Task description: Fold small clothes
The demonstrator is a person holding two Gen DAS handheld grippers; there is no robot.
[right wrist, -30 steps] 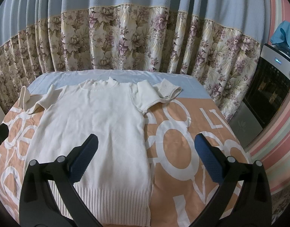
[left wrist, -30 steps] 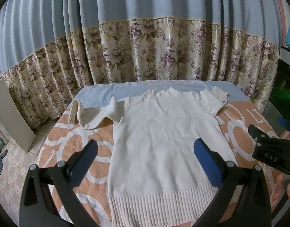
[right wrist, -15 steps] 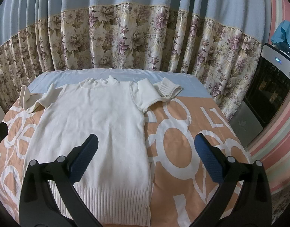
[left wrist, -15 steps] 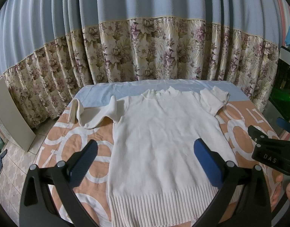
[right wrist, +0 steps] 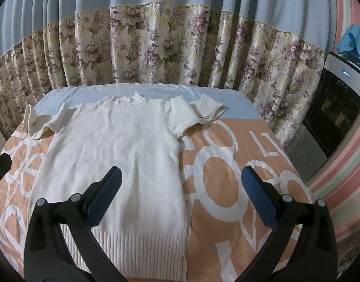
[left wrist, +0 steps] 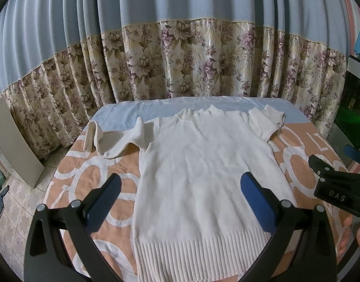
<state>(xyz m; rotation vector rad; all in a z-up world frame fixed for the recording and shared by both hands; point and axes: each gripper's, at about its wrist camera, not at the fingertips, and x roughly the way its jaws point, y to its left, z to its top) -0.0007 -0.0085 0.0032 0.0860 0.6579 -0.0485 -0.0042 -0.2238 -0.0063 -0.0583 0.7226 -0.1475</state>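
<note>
A cream knit sweater (left wrist: 203, 164) (right wrist: 119, 150) lies flat, front up, on the table, its ribbed hem nearest me and its collar at the far end. The left sleeve (left wrist: 114, 141) is bunched and folded over; the right sleeve (right wrist: 198, 112) is crumpled near the shoulder. My left gripper (left wrist: 180, 197) hovers open above the lower body of the sweater, holding nothing. Over the sweater's right edge, my right gripper (right wrist: 180, 195) also stands open and empty. The right gripper's black body (left wrist: 337, 188) shows at the right of the left wrist view.
An orange and white lettered cloth (right wrist: 227, 164) covers the table, with a pale blue strip (right wrist: 156, 91) at the far end. Floral curtains (left wrist: 180, 65) hang close behind. A dark appliance (right wrist: 335, 108) stands at the right; a tiled floor (left wrist: 13, 202) and a leaning board (left wrist: 10, 145) lie left.
</note>
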